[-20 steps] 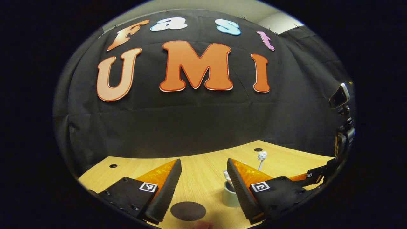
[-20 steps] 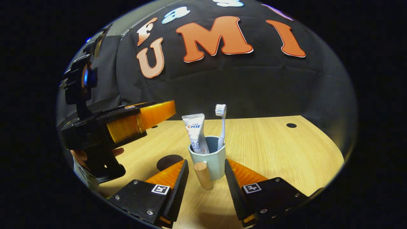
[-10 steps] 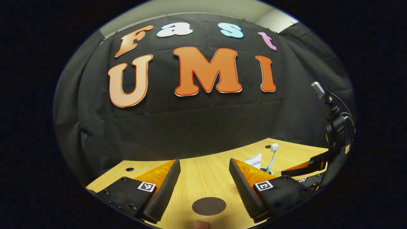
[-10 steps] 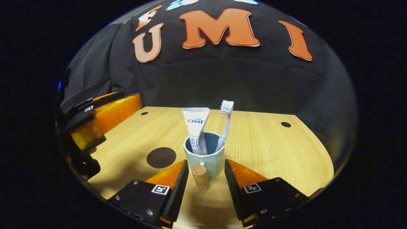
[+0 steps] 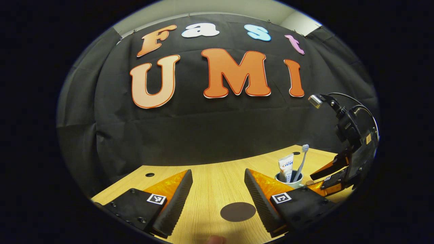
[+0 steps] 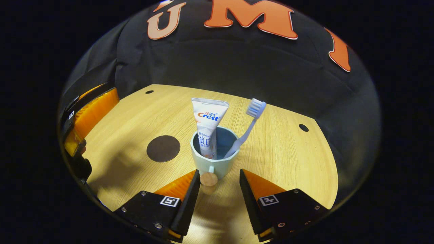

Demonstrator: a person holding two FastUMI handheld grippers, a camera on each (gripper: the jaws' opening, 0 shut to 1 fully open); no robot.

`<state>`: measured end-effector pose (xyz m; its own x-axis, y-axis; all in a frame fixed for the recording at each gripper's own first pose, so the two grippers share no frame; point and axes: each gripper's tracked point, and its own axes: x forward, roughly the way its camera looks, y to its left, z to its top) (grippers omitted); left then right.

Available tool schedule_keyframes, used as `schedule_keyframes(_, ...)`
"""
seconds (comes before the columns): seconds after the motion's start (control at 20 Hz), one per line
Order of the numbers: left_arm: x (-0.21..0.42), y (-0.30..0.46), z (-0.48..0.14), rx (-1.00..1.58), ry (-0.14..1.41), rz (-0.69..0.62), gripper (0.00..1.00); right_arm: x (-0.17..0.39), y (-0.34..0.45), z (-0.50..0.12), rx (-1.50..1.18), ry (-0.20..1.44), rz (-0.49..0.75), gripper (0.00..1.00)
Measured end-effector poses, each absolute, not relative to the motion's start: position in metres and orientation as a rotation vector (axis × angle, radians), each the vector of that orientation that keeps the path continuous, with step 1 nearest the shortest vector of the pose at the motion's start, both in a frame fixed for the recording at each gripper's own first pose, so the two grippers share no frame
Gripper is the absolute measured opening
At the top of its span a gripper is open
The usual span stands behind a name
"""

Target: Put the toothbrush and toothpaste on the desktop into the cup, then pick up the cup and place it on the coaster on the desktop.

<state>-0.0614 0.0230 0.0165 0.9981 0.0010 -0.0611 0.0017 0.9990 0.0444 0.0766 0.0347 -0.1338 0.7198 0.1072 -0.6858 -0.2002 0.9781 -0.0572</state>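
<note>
A pale blue-green cup with a wooden handle stands on the wooden desktop. A white toothpaste tube and a pale toothbrush stand inside it. My right gripper is open, and the handle sits between its fingertips without being pressed. A dark round coaster lies to the cup's left. In the left gripper view my left gripper is open and holds nothing; the coaster lies by its right finger, with the cup and the right gripper farther right.
The black cloth wall closes the desk's far side. Small dark holes dot the desktop near its far corners. The left gripper's finger shows at the left edge of the right gripper view. Bare wood lies right of the cup.
The left gripper has drawn away to the left of the cup. The right gripper's view has risen and tilted down over the cup, with the handle staying between its open fingers.
</note>
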Motion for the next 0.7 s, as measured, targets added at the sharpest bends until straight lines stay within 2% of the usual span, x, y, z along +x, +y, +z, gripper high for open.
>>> schedule_keyframes(0.35, -0.070, 0.036, 0.004, 0.020, 0.078, 0.003, 0.97, 0.087, 0.035, -0.145, -0.191, 0.870, 0.164, 0.71)
schedule_keyframes(0.4, -0.072, 0.032, 0.001, 0.012, 0.083, -0.015, 1.00, 0.087, 0.037, -0.146, -0.188, 0.888, 0.171, 0.71)
schedule_keyframes(0.45, -0.073, 0.031, -0.001, 0.005, 0.089, -0.024, 0.97, 0.088, 0.038, -0.149, -0.189, 0.903, 0.177, 0.72)
schedule_keyframes(0.6, -0.075, 0.038, -0.007, 0.000, 0.097, -0.011, 0.97, 0.088, 0.042, -0.152, -0.191, 0.937, 0.192, 0.72)
schedule_keyframes(0.65, -0.074, 0.040, -0.009, -0.002, 0.101, -0.009, 0.97, 0.087, 0.046, -0.154, -0.186, 0.954, 0.203, 0.71)
schedule_keyframes(0.7, -0.074, 0.041, -0.012, -0.008, 0.106, -0.012, 0.97, 0.084, 0.044, -0.155, -0.199, 0.981, 0.201, 0.65)
